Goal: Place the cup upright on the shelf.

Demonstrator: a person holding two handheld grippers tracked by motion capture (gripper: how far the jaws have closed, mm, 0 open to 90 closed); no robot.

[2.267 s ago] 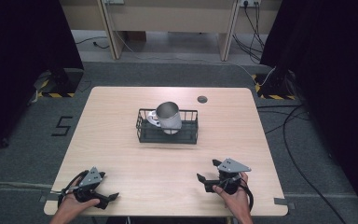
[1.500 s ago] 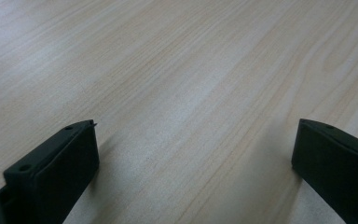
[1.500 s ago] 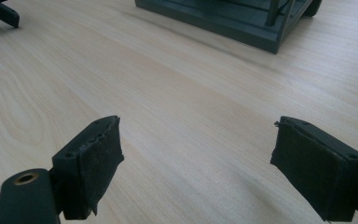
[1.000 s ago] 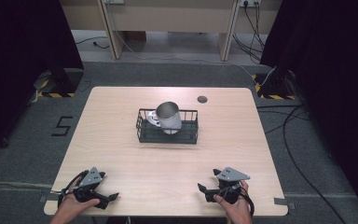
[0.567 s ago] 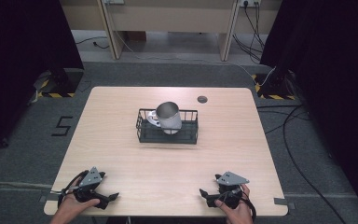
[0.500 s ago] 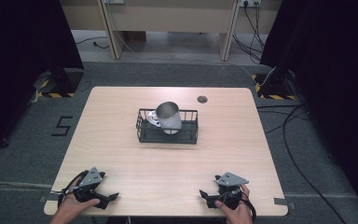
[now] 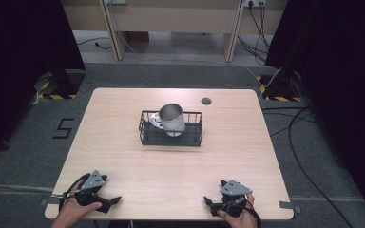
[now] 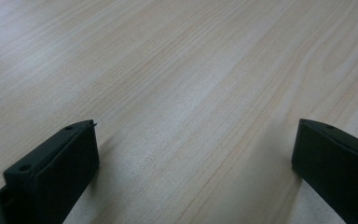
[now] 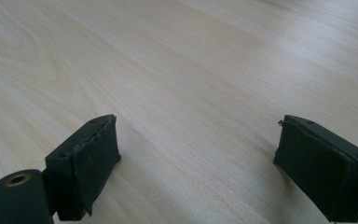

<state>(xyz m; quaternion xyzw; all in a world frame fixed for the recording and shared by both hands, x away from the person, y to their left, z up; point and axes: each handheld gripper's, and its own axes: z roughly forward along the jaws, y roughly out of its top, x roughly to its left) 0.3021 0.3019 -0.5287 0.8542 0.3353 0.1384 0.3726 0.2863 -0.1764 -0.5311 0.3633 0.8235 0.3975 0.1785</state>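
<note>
Sitting in a curtained room, a pale wooden table (image 7: 123,114) on grey carpet, carrying a black wire basket (image 7: 171,135) at its centre with a steel cup (image 7: 172,118) leaning tilted inside, handle toward the left. Resting low at the near edge, well apart from the basket and from each other, the left gripper (image 7: 108,202) and right gripper (image 7: 211,205), each held by a hand (image 7: 73,211) coming in from below. Gaping wide in both gripper views, jaws splayed over bare wood grain, gripping nothing. Lying ahead, by judgement, a long reach to the cup: risking a slip on the smooth, rounded steel, or a jaw catching the basket's thin wires and dragging the light basket across the table. Also looming, a trailing cable snagging on the table edge during any forward reach.
</note>
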